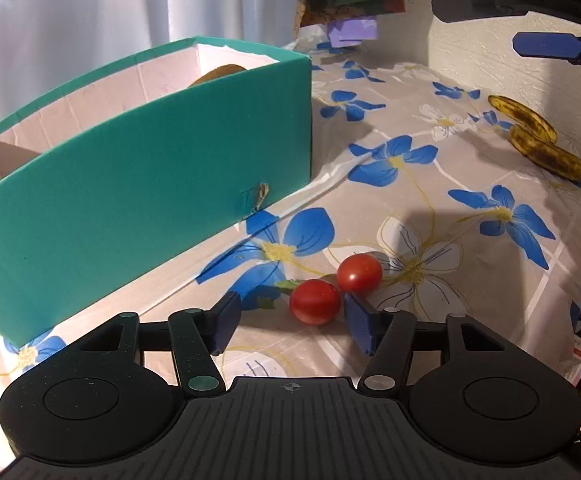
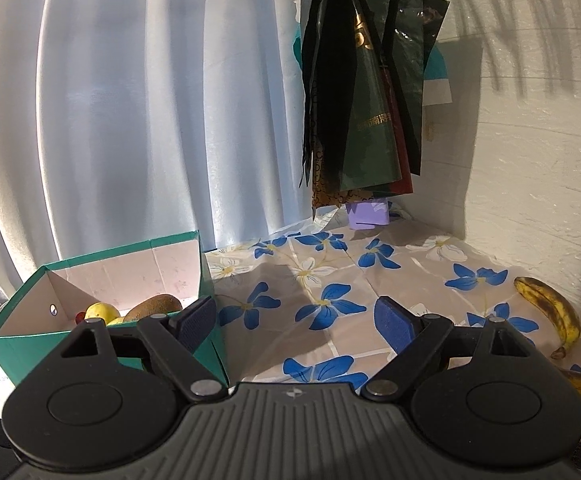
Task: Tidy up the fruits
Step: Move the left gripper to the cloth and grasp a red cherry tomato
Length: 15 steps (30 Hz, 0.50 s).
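Kiwi (image 1: 218, 73) half-hidden behind box wall (image 1: 150, 160)

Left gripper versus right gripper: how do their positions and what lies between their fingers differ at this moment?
The left gripper sits low at the tablecloth with a red tomato between its open fingers; the right gripper is raised, with nothing between its fingers. The left is beside the teal box; the right looks over it. Both are open.
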### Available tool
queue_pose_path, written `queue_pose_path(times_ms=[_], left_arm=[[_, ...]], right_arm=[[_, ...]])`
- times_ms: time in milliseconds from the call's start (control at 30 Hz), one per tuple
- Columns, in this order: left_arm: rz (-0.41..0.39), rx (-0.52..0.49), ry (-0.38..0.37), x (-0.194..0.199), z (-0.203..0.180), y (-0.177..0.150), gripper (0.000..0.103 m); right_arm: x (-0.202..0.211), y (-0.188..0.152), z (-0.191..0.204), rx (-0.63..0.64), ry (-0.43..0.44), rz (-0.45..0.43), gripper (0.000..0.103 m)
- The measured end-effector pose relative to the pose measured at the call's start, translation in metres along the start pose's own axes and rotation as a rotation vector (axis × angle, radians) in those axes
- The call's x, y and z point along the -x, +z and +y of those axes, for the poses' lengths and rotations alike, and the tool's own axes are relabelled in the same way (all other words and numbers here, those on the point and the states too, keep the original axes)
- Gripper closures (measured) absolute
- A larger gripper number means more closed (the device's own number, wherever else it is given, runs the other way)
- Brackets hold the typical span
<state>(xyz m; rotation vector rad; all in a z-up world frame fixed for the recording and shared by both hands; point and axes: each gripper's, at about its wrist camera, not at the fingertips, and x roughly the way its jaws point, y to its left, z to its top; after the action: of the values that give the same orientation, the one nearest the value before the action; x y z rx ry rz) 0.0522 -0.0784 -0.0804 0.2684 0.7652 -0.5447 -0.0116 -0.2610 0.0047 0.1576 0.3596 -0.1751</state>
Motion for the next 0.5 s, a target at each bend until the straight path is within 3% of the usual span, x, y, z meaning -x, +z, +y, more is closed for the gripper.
queue_pose_path(times_ms=[200, 267, 300, 500], left_arm=[[0.005, 0.003, -0.015, -0.005, -0.006, 0.002, 0.054], [0.005, 0.000, -0.025, -0.005, -0.007, 0.003, 0.062], [0.004, -0.004, -0.028, -0.005, -0.009, 0.003, 0.072], [-0.004, 0.038, -0.002, 0.005, -0.001, 0.006, 0.072]], right_arm=[[0.002, -0.002, -0.001, 0.002, -0.001, 0.006, 0.016], [0.002, -0.002, -0.002, 0.001, 0.001, 0.009, 0.016], [0.002, -0.003, -0.002, 0.000, 0.002, 0.012, 0.016], [0.000, -0.006, 0.001, 0.007, 0.012, 0.027, 0.016]])
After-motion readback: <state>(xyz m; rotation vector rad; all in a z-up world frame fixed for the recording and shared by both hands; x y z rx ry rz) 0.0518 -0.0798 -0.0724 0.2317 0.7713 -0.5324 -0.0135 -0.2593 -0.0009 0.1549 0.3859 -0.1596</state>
